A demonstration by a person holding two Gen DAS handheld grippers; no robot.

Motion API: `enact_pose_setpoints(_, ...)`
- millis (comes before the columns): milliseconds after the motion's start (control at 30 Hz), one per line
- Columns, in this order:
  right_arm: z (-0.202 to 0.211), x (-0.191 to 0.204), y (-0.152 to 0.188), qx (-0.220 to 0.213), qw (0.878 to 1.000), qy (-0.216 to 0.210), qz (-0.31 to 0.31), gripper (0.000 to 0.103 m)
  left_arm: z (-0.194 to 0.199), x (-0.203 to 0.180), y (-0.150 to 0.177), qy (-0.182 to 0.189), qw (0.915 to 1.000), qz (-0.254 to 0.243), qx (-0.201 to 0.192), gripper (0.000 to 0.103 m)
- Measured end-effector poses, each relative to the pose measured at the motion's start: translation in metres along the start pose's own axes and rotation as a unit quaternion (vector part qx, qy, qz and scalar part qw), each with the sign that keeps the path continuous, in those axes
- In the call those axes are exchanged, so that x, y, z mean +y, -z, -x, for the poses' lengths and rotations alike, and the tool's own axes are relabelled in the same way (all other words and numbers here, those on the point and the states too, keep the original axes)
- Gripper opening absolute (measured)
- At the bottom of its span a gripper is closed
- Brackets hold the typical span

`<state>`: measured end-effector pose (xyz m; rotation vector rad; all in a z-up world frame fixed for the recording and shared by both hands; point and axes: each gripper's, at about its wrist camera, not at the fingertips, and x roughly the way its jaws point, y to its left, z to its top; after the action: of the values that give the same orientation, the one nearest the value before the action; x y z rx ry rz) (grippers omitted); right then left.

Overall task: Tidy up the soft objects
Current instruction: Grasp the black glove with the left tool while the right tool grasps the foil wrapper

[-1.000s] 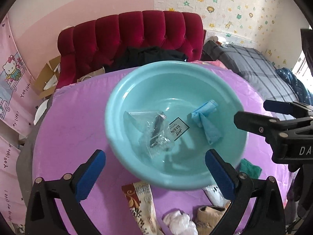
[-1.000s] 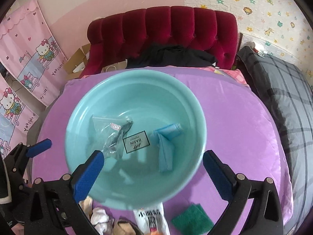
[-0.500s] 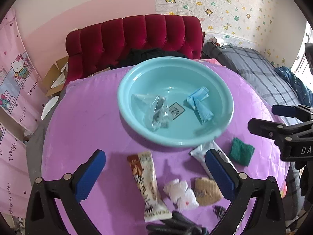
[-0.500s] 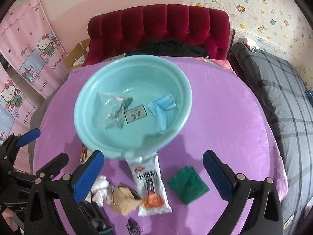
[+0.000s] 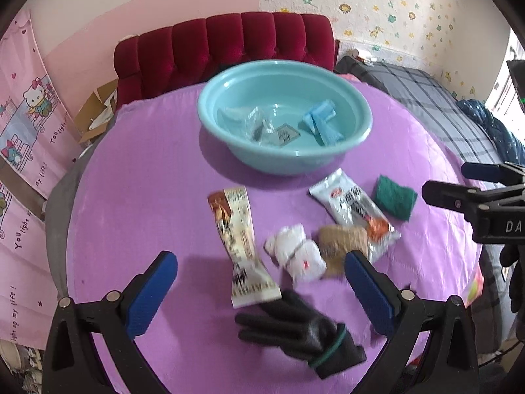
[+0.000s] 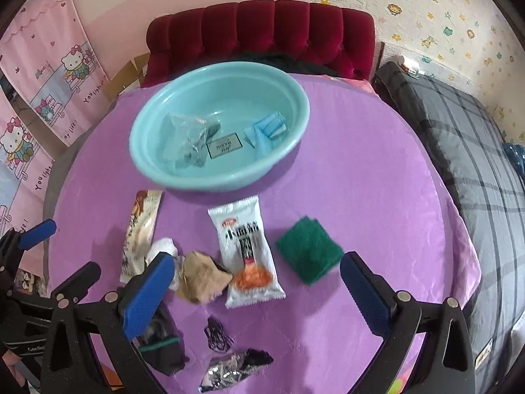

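both grippers wide and empty above the soft things on the purple table (image 5: 137, 177)

the left gripper (image 5: 259, 282) hovers over the black glove (image 5: 295, 331) and white wad (image 5: 295, 252); the right gripper (image 6: 256, 285) is over the white snack packet (image 6: 246, 256), beside the green sponge (image 6: 308, 249). the basin (image 6: 295, 98) already holds a clear bag (image 6: 187, 138) and blue mask (image 6: 269, 128). risk: the tan cloth (image 6: 203, 275) touches the packet and wad, so a careless pinch may drag neighbours along, and slick wrappers could slip free.
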<state>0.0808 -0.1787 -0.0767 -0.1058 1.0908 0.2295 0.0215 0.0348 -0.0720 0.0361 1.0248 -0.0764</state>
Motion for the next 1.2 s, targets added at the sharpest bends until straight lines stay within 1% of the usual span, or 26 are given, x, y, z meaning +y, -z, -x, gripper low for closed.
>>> enact_pose_setpoints(233,-0.002,0.000,0.026,0.003,1.000,0.005,-0.010,0.103,-0.006,-0.010,0.029,0.004,0.9998,0.002,0.017,0.103)
enact_pose_setpoints(400,-0.011,0.002,0.043,0.016,1.000,0.009,-0.021,0.103,-0.016,-0.016,0.045,0.011,0.9989,0.004,0.044,0.103)
enact_pose_setpoints(633,-0.018,-0.002,0.055,0.032,0.999,0.015,-0.027,0.103,-0.025,-0.019,0.053,0.018,0.9976,0.008,0.066,0.103)
enact_pose_setpoints(767,-0.021,-0.004,0.060,0.042,0.999,0.018,-0.030,0.103,-0.038,-0.026,0.058,0.036,0.9958,0.008,0.083,0.103)
enact_pose_setpoints(1000,-0.031,-0.009,0.074,0.067,0.997,0.026,-0.031,0.103,-0.060,-0.039,0.069,0.043,0.9924,0.002,0.115,0.103)
enact_pose_setpoints(1133,-0.038,-0.010,0.084,0.082,0.996,0.024,-0.034,0.103,-0.071,-0.045,0.074,0.055,0.9899,0.000,0.131,0.103)
enact_pose_setpoints(1167,-0.040,-0.010,0.086,0.085,0.996,0.022,-0.034,0.103,-0.074,-0.047,0.075,0.054,0.9897,-0.005,0.133,0.102)
enact_pose_setpoints(1200,-0.042,-0.009,0.088,0.089,0.995,0.020,-0.034,0.103,-0.076,-0.048,0.076,0.050,0.9897,-0.008,0.134,0.098)
